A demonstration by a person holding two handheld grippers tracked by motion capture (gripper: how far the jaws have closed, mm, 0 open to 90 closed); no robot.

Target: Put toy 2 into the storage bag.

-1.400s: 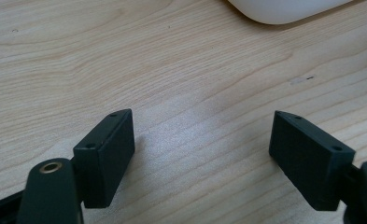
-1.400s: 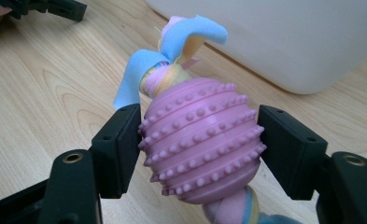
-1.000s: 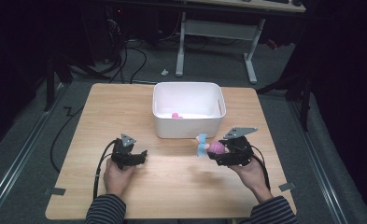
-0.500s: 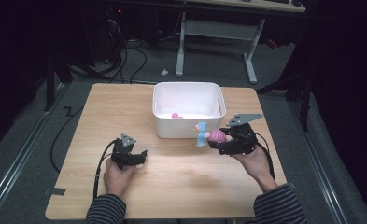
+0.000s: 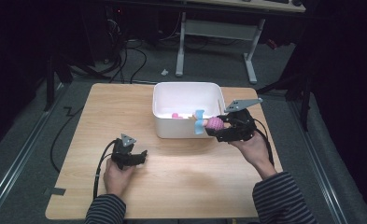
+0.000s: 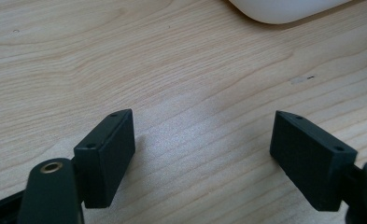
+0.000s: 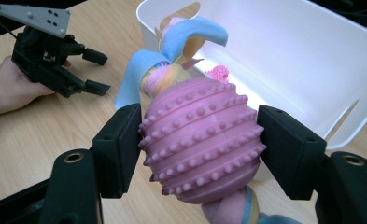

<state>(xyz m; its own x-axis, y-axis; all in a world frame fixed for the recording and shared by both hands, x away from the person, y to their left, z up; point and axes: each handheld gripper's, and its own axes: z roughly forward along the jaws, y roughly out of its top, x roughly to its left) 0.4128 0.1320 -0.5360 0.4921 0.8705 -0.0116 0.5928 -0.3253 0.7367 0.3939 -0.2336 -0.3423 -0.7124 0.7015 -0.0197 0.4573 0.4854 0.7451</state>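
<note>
I see one pink knobbly toy (image 7: 201,140) with blue and yellow cloth strips, clamped in my right gripper (image 5: 218,125) at the near rim of the one white bin (image 5: 187,93), where another small pink thing (image 5: 175,115) lies. My left gripper (image 5: 141,156) rests released on the bench (image 5: 190,177).

Toy (image 5: 213,123) at bin's (image 5: 183,91) front-right rim, above table (image 5: 186,186).
</note>
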